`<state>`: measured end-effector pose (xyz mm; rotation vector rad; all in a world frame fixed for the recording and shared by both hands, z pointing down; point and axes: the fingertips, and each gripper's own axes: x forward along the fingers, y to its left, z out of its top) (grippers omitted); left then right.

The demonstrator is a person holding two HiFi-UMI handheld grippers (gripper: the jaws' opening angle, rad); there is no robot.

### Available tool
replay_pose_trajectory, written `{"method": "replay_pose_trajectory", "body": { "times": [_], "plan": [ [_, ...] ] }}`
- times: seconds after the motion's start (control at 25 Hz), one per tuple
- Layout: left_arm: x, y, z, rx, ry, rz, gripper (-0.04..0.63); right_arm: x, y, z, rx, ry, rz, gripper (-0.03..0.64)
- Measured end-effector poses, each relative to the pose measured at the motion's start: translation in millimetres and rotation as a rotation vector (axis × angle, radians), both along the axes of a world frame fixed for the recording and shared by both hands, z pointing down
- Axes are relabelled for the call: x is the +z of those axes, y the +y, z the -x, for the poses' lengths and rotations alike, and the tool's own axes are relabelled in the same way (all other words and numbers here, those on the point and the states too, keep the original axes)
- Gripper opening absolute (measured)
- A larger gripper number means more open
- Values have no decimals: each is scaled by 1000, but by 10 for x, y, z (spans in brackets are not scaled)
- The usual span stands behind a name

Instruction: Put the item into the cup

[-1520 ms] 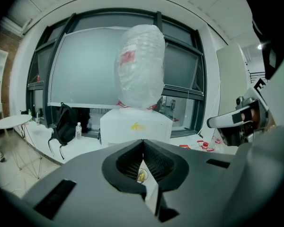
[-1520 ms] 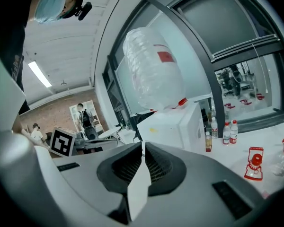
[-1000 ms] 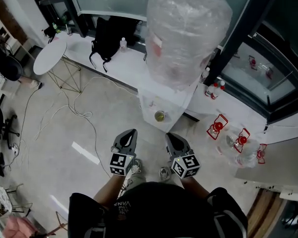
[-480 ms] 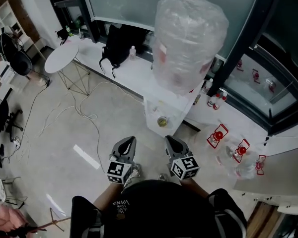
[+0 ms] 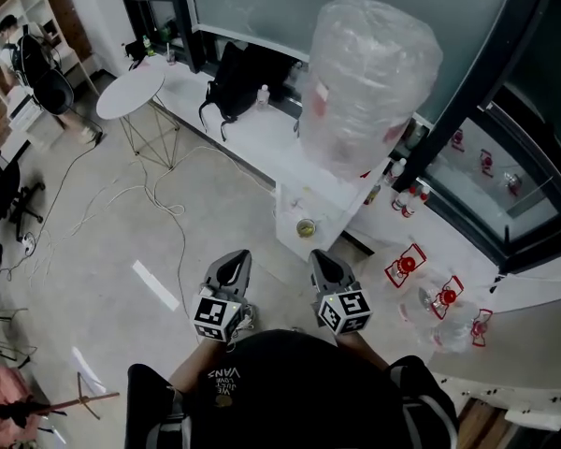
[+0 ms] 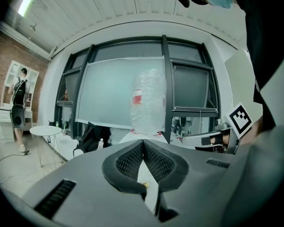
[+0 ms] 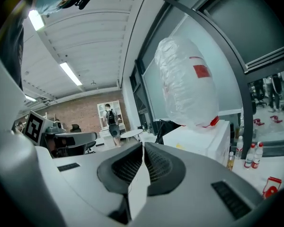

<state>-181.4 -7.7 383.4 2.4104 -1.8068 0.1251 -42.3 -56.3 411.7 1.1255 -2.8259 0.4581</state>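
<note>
A small cup point(image 5: 305, 227) with a yellowish inside stands on a white box point(image 5: 329, 206), at floor level ahead of me. My left gripper point(image 5: 234, 264) and right gripper point(image 5: 320, 262) are held side by side close to my body, short of the box. Both point forward. In the left gripper view the jaws of the left gripper point(image 6: 143, 142) meet at the tip with nothing between them. The right gripper point(image 7: 143, 144) is likewise shut and empty. I see no loose item in either gripper.
A tall bundle wrapped in clear plastic point(image 5: 374, 82) stands on the white box. A black backpack point(image 5: 236, 78) lies on a low white ledge; a round white table point(image 5: 131, 87) is at left. Cables point(image 5: 154, 204) trail over the floor. Red-marked holders point(image 5: 404, 263) lie at right.
The view has swung: the round table, backpack and box have shifted slightly right and down in the picture. Both grippers stay shut and side by side.
</note>
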Motion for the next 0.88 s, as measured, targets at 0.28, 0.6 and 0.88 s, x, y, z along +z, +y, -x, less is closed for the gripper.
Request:
{"method": "replay_pose_trajectory", "body": {
  "times": [0.28,0.6,0.88],
  "plan": [
    [-19,36,-14,-19,7,-2,18,-38,-30,-34,3,-5,-10,46],
    [-2,5,-27,-8,2,3,18,4,-46,-40,10,7,-7,46],
    [49,-28,15,1,1,13,18,13,-97,27,11,9,-6,46]
  ]
}}
